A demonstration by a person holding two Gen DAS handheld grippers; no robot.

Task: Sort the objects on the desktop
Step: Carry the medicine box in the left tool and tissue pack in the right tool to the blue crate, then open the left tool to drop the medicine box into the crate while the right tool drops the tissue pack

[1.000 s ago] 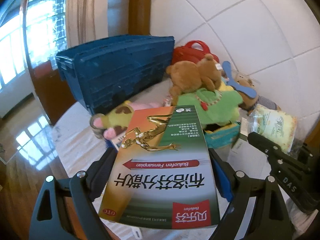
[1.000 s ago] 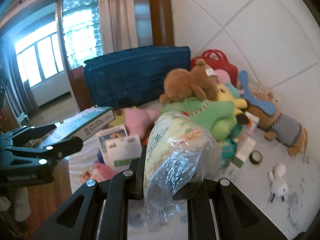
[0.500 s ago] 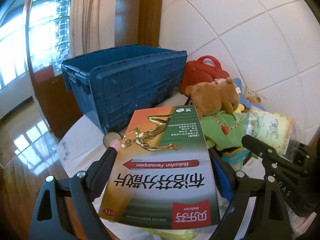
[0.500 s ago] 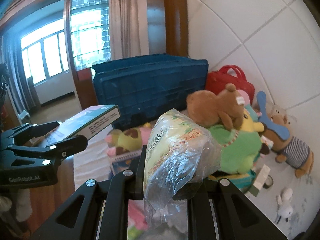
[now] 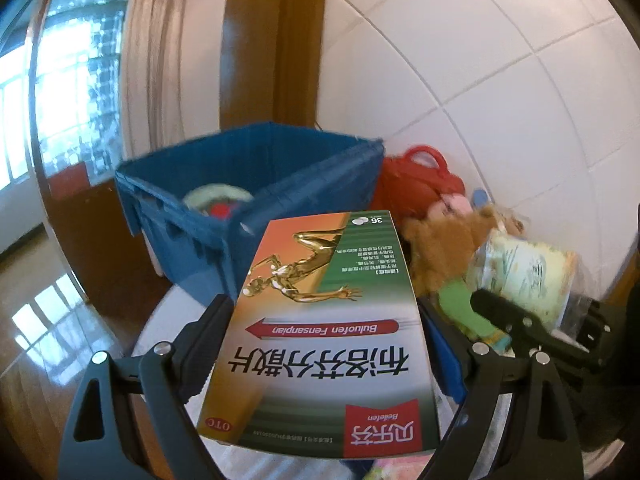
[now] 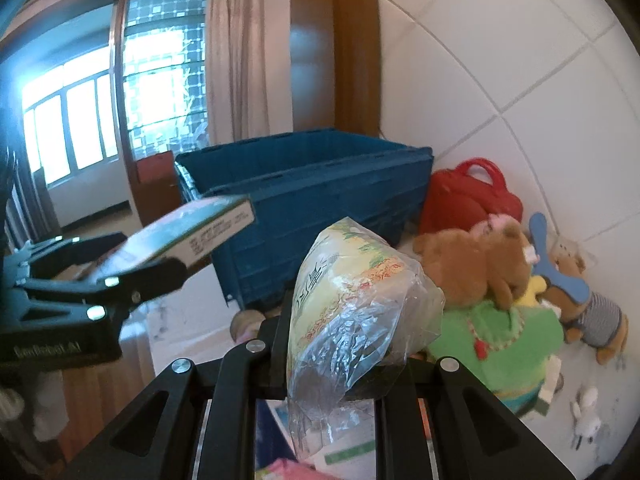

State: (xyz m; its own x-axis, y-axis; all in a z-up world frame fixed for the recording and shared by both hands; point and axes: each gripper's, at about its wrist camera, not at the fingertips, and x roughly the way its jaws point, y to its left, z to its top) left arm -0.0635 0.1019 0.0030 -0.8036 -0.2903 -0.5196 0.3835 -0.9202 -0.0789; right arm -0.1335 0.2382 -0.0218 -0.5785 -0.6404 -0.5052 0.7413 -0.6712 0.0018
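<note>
Our left gripper [image 5: 324, 344] clamps a flat orange-and-green medicine box [image 5: 320, 320]; our right gripper [image 6: 340, 344] pinches a crinkly clear plastic bag [image 6: 352, 312], both raised before the blue plastic crate [image 6: 320, 200]. The slippery bag could slide free short of it.

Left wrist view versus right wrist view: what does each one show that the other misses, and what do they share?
Only the left wrist view looks into the blue crate, where a roll of tape lies, and shows the printed face of the medicine box held by the left gripper.

Only the right wrist view shows the striped bear, the small white rabbit and the windows.

Both show the crate, the red bag, the brown bear on the green toy, and the plastic-wrapped packet held by the right gripper.
</note>
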